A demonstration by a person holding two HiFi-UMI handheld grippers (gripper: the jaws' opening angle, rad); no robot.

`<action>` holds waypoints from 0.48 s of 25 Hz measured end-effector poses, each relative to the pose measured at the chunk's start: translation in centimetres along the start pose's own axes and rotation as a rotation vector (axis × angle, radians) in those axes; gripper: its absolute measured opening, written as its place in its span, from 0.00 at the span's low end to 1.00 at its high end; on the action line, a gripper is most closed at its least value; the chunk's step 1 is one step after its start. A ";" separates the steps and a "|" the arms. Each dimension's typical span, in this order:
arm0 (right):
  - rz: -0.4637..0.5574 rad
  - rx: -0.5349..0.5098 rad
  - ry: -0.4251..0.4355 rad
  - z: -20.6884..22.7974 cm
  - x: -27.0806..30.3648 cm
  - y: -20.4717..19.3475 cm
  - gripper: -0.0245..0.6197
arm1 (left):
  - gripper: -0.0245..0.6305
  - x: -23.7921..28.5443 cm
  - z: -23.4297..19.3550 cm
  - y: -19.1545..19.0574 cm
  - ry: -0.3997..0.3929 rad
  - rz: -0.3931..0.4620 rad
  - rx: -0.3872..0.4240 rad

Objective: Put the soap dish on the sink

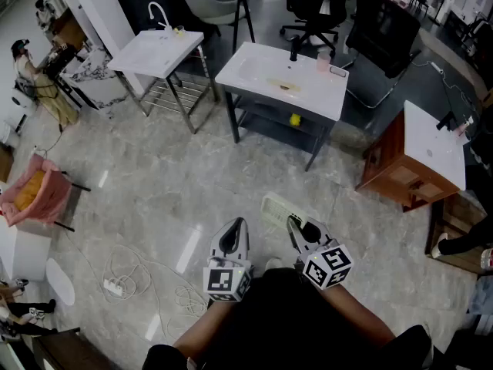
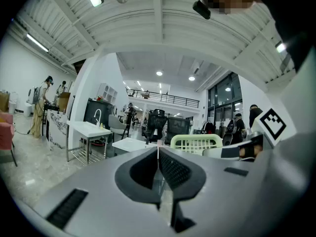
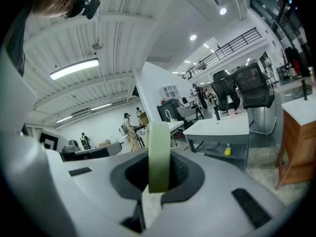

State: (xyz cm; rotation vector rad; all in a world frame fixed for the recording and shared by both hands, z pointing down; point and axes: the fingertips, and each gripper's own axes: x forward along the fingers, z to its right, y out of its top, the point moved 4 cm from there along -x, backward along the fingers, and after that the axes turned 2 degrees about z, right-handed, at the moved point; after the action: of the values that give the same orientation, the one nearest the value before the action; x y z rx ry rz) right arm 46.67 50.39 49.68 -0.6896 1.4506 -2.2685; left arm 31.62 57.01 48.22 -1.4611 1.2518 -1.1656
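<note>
My right tongs (image 1: 293, 223) pinch the dish (image 1: 274, 208) by its near end, the sink (image 1: 254, 69) lies far straight ahead, my left tongs (image 1: 235, 223) pressed together, empty.

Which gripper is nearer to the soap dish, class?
Right. The right gripper holds the soap dish in its jaws; the left gripper hangs beside it, jaws together, not touching it.

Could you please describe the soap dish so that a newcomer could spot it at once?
Over the grey floor, near the bottom of the head view, two tools point forward. The soap dish juts from the right tool, gripped by its rim. It is the only pale green slatted tray; the left tool holds nothing.
</note>
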 end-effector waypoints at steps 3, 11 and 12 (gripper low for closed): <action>0.002 -0.003 0.006 -0.1 0.1 0.0 0.08 | 0.06 -0.1 -0.1 0.1 0.003 0.000 0.020; 0.026 0.007 0.037 -0.8 0.3 -0.5 0.08 | 0.06 -1.4 -0.3 -0.4 0.045 -0.018 0.015; 0.027 0.009 0.043 -0.8 0.4 -0.6 0.08 | 0.06 -1.5 -0.4 -0.7 0.049 -0.018 0.013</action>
State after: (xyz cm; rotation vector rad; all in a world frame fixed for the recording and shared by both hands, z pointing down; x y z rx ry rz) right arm 45.83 50.98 50.00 -0.6189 1.4590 -2.2814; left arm 31.24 58.61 48.77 -1.4447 1.2641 -1.2255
